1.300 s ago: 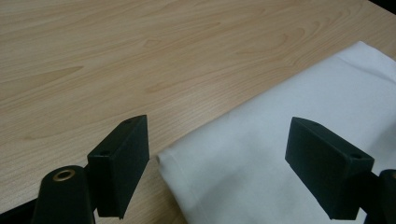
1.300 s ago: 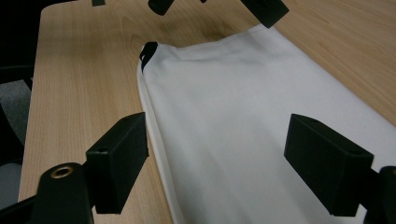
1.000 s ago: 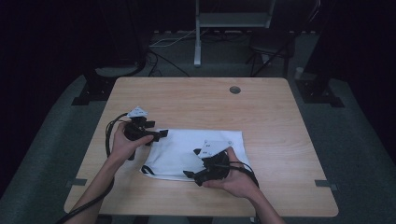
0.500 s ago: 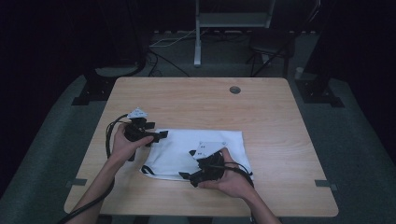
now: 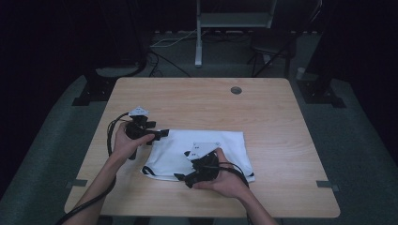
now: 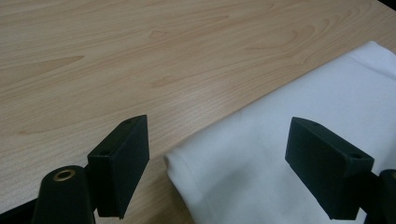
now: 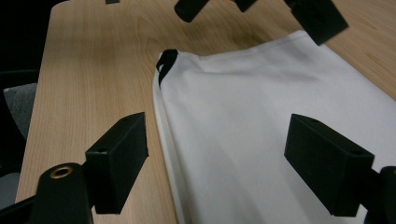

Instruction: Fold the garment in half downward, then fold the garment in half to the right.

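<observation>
So there's one white cloth [image 5: 206,147] folded flat on the tabletop [image 5: 197,103], with black trim at one corner, plus two grippers, one in each hand. The left gripper [image 5: 162,134] sits at the cloth's 10 o'clock corner, jaws wide apart, and that corner's folded edge lies on the wood between them, not pinched. The right gripper [image 5: 180,178] hovers over the 6 o'clock edge, jaws also spread wide with cloth below, gripping nothing.
</observation>
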`<state>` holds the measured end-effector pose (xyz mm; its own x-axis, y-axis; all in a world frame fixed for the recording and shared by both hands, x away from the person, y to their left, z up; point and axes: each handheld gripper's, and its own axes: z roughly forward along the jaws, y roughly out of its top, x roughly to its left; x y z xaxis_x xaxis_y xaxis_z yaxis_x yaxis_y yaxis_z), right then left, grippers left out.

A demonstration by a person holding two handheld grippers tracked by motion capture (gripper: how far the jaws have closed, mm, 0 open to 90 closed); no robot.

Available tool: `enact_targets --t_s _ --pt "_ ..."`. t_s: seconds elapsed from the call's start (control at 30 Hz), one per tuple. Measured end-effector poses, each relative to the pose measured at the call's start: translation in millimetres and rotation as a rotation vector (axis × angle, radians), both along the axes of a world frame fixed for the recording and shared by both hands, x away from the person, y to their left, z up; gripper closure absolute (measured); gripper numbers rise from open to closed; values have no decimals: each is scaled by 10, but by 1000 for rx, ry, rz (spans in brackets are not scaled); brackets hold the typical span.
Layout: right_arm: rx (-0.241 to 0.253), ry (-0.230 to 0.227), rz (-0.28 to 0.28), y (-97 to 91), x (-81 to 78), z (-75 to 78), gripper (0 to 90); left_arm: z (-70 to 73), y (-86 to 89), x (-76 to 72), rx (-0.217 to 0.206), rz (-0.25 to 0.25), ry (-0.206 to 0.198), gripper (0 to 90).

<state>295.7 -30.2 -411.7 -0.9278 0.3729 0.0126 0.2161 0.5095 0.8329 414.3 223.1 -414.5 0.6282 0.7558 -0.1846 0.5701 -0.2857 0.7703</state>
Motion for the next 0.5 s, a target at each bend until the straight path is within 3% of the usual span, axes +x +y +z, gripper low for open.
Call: enact_targets --t_s 0.2,0.5 --pt "7 4 14 101 0 40 203 -28 -7 109 12 6 44 218" --pt "0 -3 37 243 16 79 188 -103 -65 141 34 -14 94 218"
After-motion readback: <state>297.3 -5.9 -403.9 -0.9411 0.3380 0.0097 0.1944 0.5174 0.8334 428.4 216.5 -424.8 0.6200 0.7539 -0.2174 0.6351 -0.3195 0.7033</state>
